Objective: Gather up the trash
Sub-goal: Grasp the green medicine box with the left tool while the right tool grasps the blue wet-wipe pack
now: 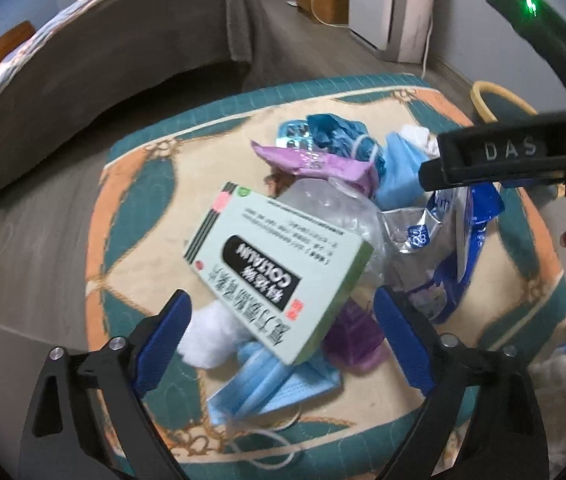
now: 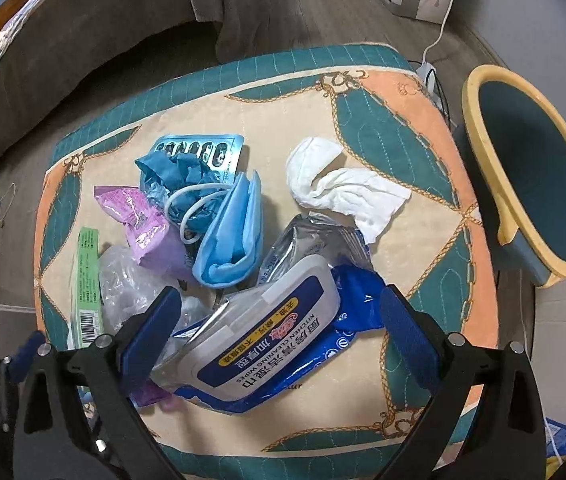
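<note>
Trash lies heaped at centre frame on a patterned cushion point(image 2: 403, 128). The left gripper point(image 1: 281, 336) hangs wide open over a green medicine box point(image 1: 279, 272), gripping nothing. The right gripper point(image 2: 279, 320) gapes empty above a blue wipes pack point(image 2: 271, 348); a bin point(image 2: 531, 192) stands at right.

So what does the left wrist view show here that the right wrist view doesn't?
Left wrist only: the pale green medicine box's printed face, a flat blue face mask under it, and the right gripper's black body.

Right wrist only: the whole blue bin with a yellow rim and a crumpled white tissue.

Both: the blue kitchen-wipes pack and the purple wrapper.
</note>
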`<state>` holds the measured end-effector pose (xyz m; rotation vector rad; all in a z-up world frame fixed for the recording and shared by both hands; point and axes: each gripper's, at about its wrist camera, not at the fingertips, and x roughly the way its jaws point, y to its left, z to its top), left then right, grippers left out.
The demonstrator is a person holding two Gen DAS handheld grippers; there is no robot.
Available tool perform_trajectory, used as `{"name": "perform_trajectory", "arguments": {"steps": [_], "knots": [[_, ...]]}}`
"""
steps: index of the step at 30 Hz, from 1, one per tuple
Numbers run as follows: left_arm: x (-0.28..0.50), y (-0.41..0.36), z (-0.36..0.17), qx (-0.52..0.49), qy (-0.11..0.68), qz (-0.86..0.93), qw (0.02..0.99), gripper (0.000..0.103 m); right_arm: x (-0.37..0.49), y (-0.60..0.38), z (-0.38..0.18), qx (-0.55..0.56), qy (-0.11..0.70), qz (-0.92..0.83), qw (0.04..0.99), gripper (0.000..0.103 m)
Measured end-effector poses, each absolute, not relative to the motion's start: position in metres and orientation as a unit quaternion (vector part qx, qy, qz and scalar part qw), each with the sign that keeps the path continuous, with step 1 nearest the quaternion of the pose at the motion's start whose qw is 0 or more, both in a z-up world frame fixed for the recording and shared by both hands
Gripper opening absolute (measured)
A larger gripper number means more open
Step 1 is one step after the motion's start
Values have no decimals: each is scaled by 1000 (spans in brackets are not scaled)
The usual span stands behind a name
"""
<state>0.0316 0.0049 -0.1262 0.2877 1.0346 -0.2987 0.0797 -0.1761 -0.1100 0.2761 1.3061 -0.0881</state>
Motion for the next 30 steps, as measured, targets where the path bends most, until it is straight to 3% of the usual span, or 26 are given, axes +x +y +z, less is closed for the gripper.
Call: {"name": "perform_trajectory", "arguments": {"steps": [2, 4, 6, 7, 9, 12, 17, 30], "knots": [[33, -2, -131, 155, 490, -145, 846, 76, 80, -177, -113, 141, 609, -34, 779, 96], [35, -4, -135, 166, 492, -143, 843, 61, 78, -180, -119, 160, 616, -27, 770, 86], [35, -3, -133, 170, 489, -139, 844, 45, 73, -183, -122, 184, 620, -10, 763, 67], [34, -2, -129, 170, 483, -137, 848, 42, 71, -182, -121, 185, 621, -5, 762, 64], [35, 0, -117, 155, 468, -137, 859, 34, 67, -182, -114, 162, 618, 1, 769, 43], [35, 3, -102, 154, 441, -120, 876, 26, 60, -191, -98, 148, 601, 0, 785, 23], [36, 10, -77, 137, 413, -112, 893, 19, 49, -215, -79, 147, 579, -7, 802, 15], [28, 27, -6, 26, 335, -128, 933, 19, 37, -268, -4, 145, 486, -7, 862, 14]]}}
